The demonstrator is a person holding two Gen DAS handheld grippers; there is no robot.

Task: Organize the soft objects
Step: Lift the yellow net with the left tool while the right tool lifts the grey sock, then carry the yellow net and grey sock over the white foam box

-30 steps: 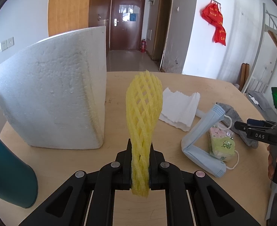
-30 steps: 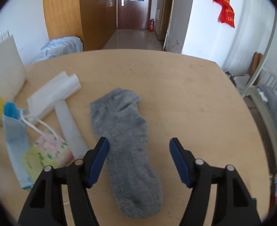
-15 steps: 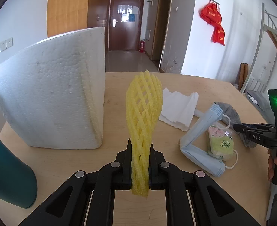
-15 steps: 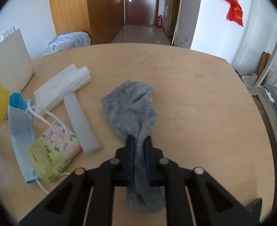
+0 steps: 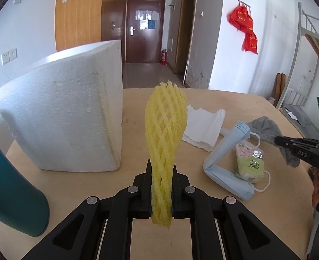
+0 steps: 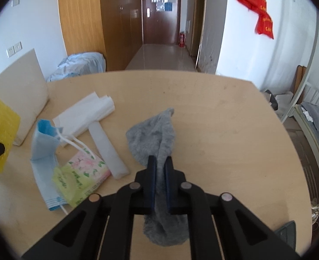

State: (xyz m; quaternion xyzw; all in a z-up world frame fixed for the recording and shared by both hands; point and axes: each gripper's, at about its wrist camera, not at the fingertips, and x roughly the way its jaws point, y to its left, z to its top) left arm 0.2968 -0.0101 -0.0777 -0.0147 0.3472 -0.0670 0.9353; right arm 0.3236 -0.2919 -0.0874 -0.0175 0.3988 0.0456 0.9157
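Yellow foam net [image 5: 165,130] pinched upright in left gripper [image 5: 161,173], white foam box [image 5: 68,117] at nine o'clock. Grey sock [image 6: 157,134] at three o'clock, clamped mid-length by right gripper [image 6: 158,173], toe and cuff sagging. Could slip free if lifted fast, or drag the face mask [image 6: 44,149] and tissue pack [image 6: 81,175] alongside.

Yellow foam net sleeve [image 5: 163,138] stands upright, pinched at its base; grey sock [image 6: 157,138] is bunched and lifted; blue face mask [image 6: 43,149], floral tissue pack [image 6: 81,175] and white foam sheets [image 6: 83,114] lie on the tabletop [image 6: 224,130]

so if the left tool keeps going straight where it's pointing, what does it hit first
Probably the bare wooden table past the yellow foam net it grips, in the gap between the white styrofoam block and the folded white paper towel. Depth is hard to judge.
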